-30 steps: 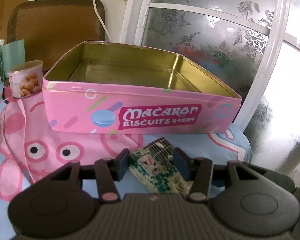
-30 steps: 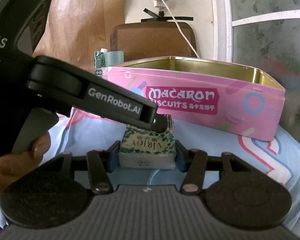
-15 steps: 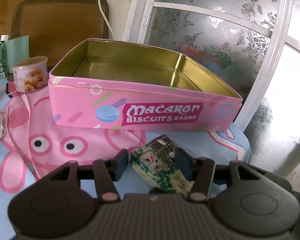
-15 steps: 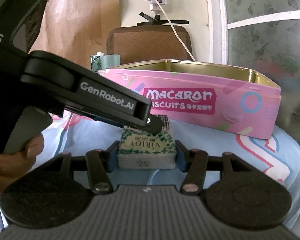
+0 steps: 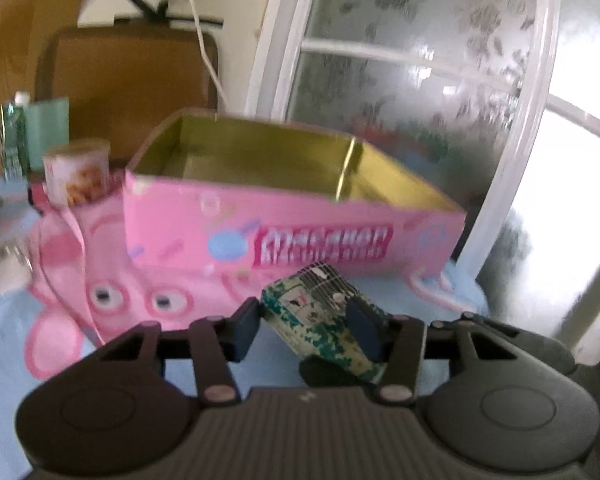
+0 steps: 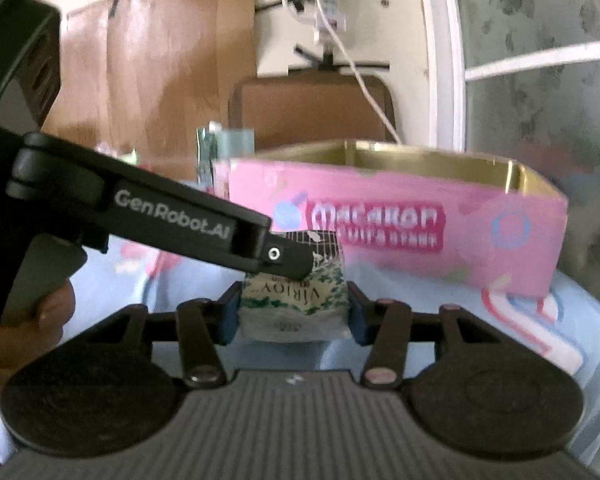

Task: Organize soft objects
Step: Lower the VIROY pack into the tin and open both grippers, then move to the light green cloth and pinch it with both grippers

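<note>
The pink biscuit tin [image 5: 292, 220] stood open across the middle of the left wrist view, lid off, its gold inside bare as far as the blur allowed. To the tin's left stood a small snack can [image 5: 78, 176], with a green carton [image 5: 12, 140] further left; what either held could not be told.

Low in the frame, the left gripper [image 5: 304, 330] was closing its jaws on a green-and-white tissue pack [image 5: 320, 316], tilted, both blue pads against its sides. In the right wrist view, the right gripper [image 6: 292, 314] was also closing, its pads pressing the same tissue pack [image 6: 294, 304] at lower centre, just in front of the tin [image 6: 400, 216]. The cartoon tablecloth [image 5: 60, 308] lay beneath.
</note>
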Action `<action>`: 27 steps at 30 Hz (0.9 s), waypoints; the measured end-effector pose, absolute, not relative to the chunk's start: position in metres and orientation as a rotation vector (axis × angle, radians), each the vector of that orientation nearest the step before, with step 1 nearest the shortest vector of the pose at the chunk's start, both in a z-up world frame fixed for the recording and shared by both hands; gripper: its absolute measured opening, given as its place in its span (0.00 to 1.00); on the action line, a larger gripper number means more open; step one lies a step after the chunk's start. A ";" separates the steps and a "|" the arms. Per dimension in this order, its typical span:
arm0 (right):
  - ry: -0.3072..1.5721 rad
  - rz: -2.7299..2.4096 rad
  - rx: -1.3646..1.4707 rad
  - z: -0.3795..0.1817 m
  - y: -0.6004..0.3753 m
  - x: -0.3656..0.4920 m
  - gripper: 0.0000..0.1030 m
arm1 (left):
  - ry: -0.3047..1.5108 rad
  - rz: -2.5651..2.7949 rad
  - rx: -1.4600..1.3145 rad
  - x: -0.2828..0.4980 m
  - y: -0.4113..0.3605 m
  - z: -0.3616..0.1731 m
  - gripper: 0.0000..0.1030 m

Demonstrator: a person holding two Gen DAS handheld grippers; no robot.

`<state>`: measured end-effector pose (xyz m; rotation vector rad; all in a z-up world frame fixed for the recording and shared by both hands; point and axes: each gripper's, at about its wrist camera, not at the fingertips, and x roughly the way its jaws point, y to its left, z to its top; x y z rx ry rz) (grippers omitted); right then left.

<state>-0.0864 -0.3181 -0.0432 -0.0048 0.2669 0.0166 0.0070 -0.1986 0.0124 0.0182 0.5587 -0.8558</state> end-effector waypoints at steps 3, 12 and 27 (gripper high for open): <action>0.188 0.004 -0.011 -0.028 -0.319 -0.083 0.53 | 0.478 -0.855 0.032 0.008 -0.205 0.036 0.47; 0.112 -0.092 -0.004 0.022 -0.355 -0.007 0.55 | 0.415 -0.748 0.038 0.071 -0.251 0.084 0.58; 0.127 -0.057 0.064 0.008 -0.325 0.028 0.61 | 0.474 -0.466 -0.020 0.053 -0.102 0.028 0.60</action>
